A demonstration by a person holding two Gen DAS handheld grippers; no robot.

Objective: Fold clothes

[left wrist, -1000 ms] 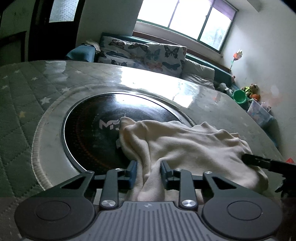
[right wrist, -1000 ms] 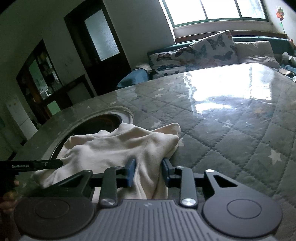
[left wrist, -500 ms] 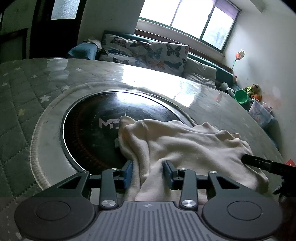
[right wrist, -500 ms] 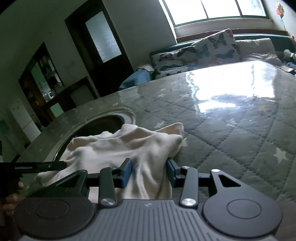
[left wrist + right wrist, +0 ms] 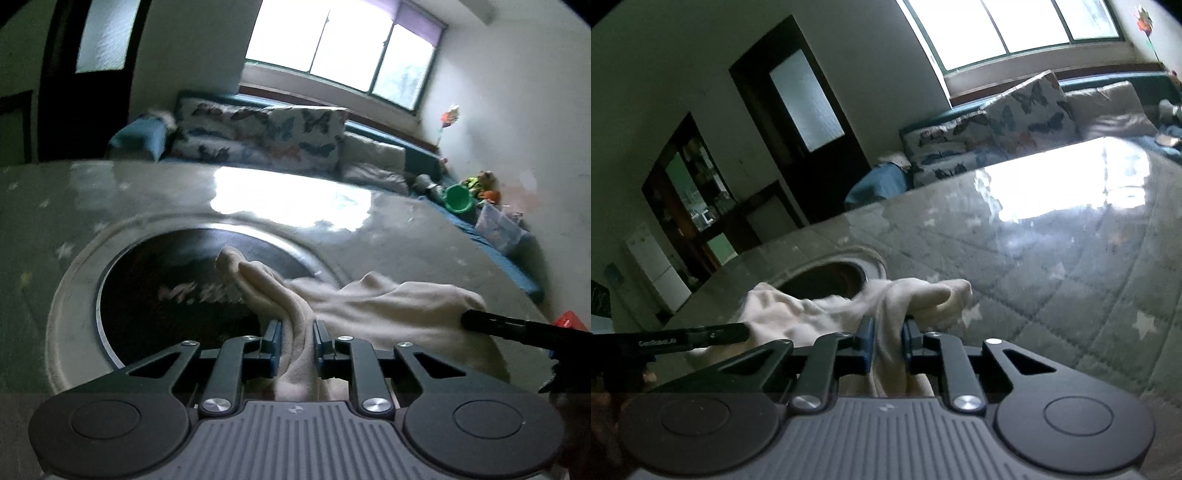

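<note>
A cream-coloured garment (image 5: pixel 388 310) lies bunched on the quilted table, partly over the round black cooktop (image 5: pixel 166 295). My left gripper (image 5: pixel 295 332) is shut on a fold of its near-left edge, and the cloth rises in a ridge from the jaws. In the right wrist view the same cream garment (image 5: pixel 798 314) stretches leftward, with my right gripper (image 5: pixel 886 332) shut on its near-right edge. Each gripper's black body shows at the side of the other's view: the right one (image 5: pixel 517 326), the left one (image 5: pixel 676 339).
The table carries a grey-green quilted cover with stars (image 5: pixel 1071 280) under a glossy sheet, and a metal ring (image 5: pixel 70 280) around the cooktop. Beyond it stand a sofa with butterfly cushions (image 5: pixel 266 136), toys and a green bucket (image 5: pixel 460 199), and a dark door (image 5: pixel 798 122).
Both grippers have closed from open onto the garment's edges and lifted it, so the cloth now pulls up into ridges. The view has tilted upward and blurred.
</note>
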